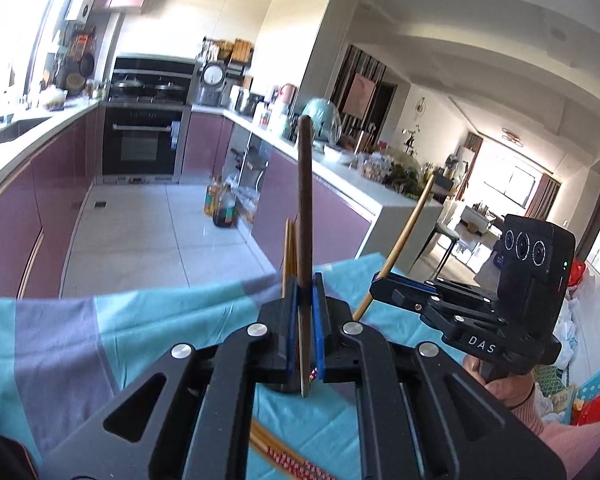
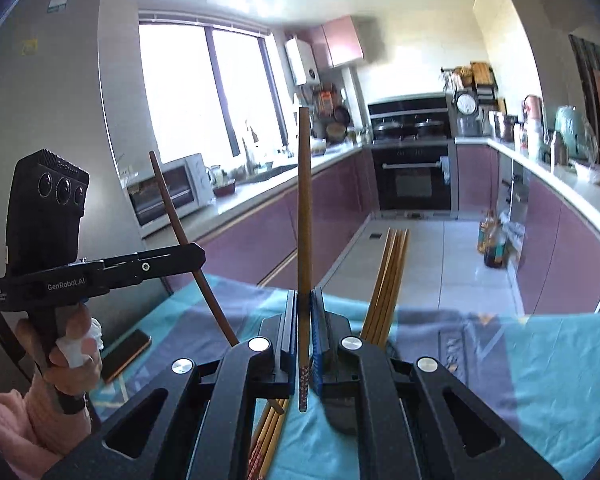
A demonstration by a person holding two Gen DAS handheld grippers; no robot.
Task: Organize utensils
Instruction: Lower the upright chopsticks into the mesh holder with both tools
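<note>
— What is each hand holding?

— The left gripper (image 1: 306, 312) is clamped on a dark chopstick (image 1: 305, 216), the right gripper (image 2: 305, 316) on a lighter chopstick (image 2: 304, 216). Both stand upright above the blue tablecloth (image 1: 160, 320).

— The risk?

— Each is pinched near its bottom end; a tilt could swing it loose onto the spare chopsticks (image 2: 388, 276) standing behind.

Loose chopsticks (image 2: 386, 280) partly hidden behind right tongs (image 2: 305, 300); countertop clutter (image 1: 376, 166) too blurred to identify
</note>
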